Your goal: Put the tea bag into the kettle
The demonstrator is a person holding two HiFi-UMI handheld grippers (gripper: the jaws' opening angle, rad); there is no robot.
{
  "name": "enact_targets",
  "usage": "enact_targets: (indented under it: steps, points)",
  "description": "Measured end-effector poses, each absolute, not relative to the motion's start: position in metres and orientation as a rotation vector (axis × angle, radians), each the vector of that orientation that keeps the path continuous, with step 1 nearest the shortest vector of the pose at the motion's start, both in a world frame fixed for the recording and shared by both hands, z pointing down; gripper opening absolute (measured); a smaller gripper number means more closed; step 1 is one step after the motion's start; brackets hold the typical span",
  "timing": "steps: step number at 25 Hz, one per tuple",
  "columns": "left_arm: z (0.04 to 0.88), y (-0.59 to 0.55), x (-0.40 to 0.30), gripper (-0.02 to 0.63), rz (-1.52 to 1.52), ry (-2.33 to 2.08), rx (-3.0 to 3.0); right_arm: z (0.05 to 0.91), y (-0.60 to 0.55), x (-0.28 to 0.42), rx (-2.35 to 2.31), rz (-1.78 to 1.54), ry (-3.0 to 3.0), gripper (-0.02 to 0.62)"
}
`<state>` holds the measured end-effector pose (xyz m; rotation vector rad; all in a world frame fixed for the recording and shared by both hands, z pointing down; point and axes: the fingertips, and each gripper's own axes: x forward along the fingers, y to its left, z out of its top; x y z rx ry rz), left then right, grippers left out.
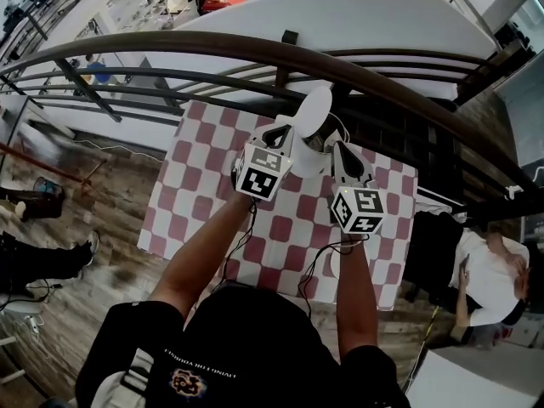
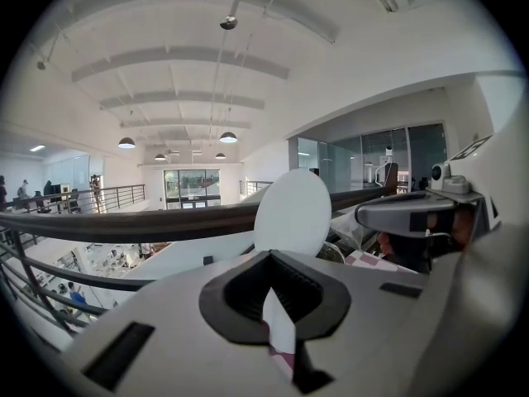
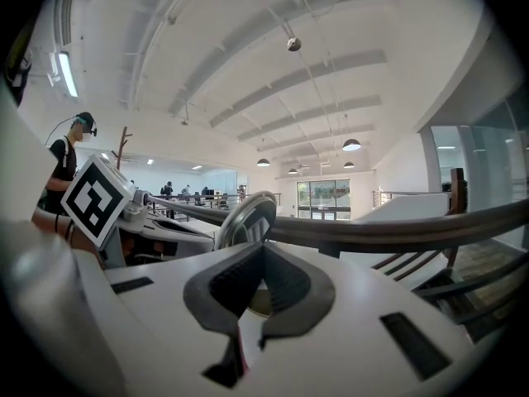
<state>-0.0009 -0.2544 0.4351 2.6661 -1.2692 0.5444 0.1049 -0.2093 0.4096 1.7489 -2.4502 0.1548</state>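
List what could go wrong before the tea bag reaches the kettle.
1. The left gripper pinches the tea bag by a thin edge; it might slip out.
2. The kettle's raised lid stands close to the right gripper; a bump could shut it or tip the kettle.

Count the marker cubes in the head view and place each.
2. One marker cube left of the white kettle; the other right of it, lower in the picture. None hidden.
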Motion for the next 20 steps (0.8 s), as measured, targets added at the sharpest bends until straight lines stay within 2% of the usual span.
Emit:
enact_targets:
  steps: [20]
  points:
    - [0.472,-0.299,0.0,0.0,0.53,-1.244,2.61,0.458,-0.26,0.111,1.735,0.242,-2.412,0.011]
